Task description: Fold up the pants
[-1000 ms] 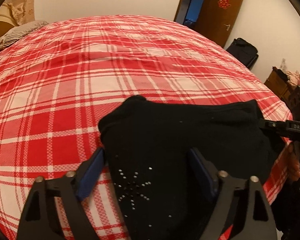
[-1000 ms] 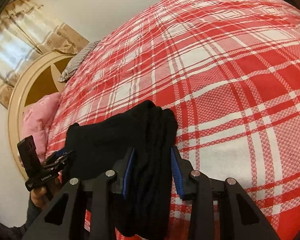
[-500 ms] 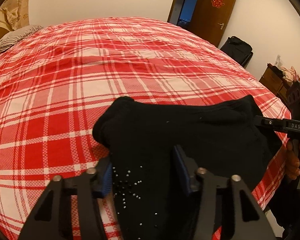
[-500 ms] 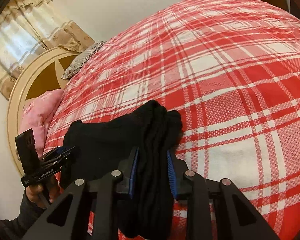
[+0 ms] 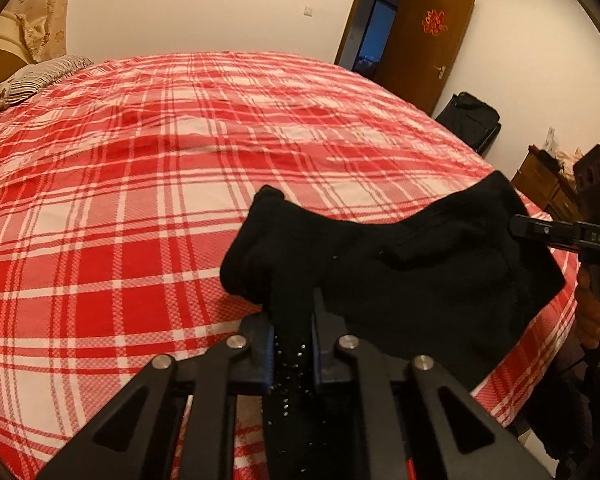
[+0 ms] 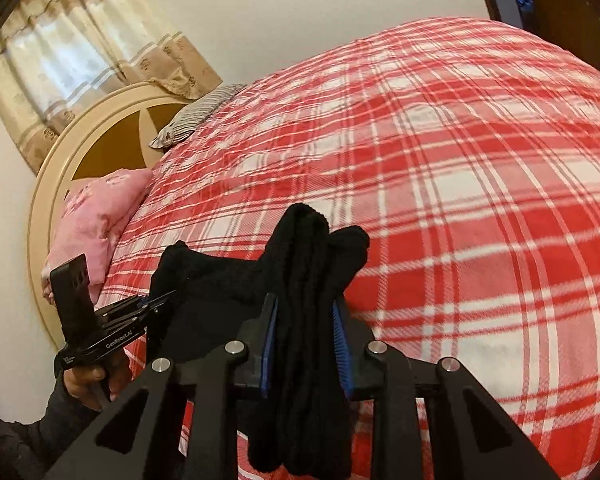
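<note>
The black pants [image 5: 420, 276] hang bunched between both grippers, lifted just above the near edge of the red plaid bed [image 5: 160, 184]. My left gripper [image 5: 293, 340] is shut on one end, where small silver studs dot the cloth. In the right wrist view the pants [image 6: 308, 280] show as a thick stack of folded layers, and my right gripper [image 6: 306, 332] is shut on it. Each view shows the other gripper: the right gripper [image 5: 518, 227] holds the far right corner, and the left gripper [image 6: 160, 300] holds the far left one.
A striped pillow [image 5: 32, 80] and a pink pillow [image 6: 96, 208] lie by the round headboard [image 6: 60, 152]. A curtain [image 6: 72, 52] hangs behind it. A brown door [image 5: 424, 44], a black bag [image 5: 468, 120] and a wooden dresser [image 5: 548, 188] stand along the right wall.
The left gripper went from open around the studded cloth to shut on it. The right gripper's jaws tightened on the folded stack. Both ends of the pants have risen off the bed.
</note>
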